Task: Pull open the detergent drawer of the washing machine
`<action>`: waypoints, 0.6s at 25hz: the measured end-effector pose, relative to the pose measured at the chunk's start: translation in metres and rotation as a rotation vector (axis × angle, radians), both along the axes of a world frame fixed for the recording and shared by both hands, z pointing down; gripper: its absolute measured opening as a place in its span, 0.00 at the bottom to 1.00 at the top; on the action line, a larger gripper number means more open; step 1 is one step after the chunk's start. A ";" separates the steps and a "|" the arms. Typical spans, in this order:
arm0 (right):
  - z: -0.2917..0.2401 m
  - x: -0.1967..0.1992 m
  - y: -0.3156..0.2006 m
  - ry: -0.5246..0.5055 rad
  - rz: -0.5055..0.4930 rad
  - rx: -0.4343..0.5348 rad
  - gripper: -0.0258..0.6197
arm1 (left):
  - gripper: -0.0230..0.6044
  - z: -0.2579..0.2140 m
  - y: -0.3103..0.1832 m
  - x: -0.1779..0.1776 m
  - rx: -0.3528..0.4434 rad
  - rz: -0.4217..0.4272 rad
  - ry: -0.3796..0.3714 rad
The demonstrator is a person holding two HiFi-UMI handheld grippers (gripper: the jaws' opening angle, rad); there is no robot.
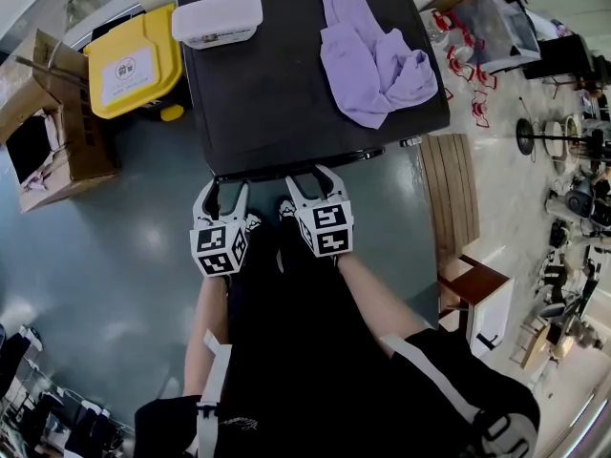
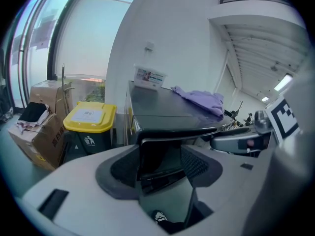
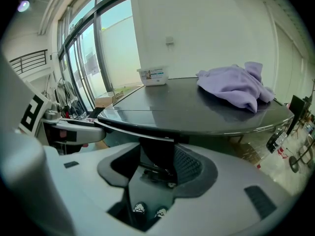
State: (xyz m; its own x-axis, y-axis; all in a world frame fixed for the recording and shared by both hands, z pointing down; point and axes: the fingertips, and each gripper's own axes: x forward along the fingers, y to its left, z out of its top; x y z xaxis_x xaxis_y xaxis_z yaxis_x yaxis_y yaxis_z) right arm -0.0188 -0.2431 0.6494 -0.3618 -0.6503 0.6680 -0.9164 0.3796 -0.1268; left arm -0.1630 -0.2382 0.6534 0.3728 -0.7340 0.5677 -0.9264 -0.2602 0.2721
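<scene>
The right gripper (image 3: 156, 167) is standing wide-jawed around what looks like the dark drawer (image 3: 157, 151), just ahead under the washer's (image 3: 197, 109) lip. It should be closing squarely, then pulling straight back. The left gripper (image 2: 160, 167) is hovering wide, gripping nothing.

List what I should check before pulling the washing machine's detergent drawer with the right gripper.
1. Right gripper at the front edge of the washing machine: ok.
2. Its jaws stand apart: ok.
3. Detergent drawer between them: cannot tell. The right gripper view shows only a dark front under the top.
4. Left gripper beside it, jaws apart, gripping nothing: ok.
5. Purple cloth and white box lie on top, back from the front edge: ok.
</scene>
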 end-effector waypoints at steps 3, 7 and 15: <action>0.000 0.000 0.000 0.001 0.002 -0.001 0.37 | 0.45 0.000 0.000 0.000 -0.006 0.004 0.002; 0.000 0.001 0.000 0.002 0.000 0.004 0.37 | 0.45 0.001 0.000 0.001 -0.007 0.013 -0.003; -0.001 0.002 0.011 0.009 0.000 0.008 0.37 | 0.45 0.000 0.009 0.002 -0.016 0.060 -0.016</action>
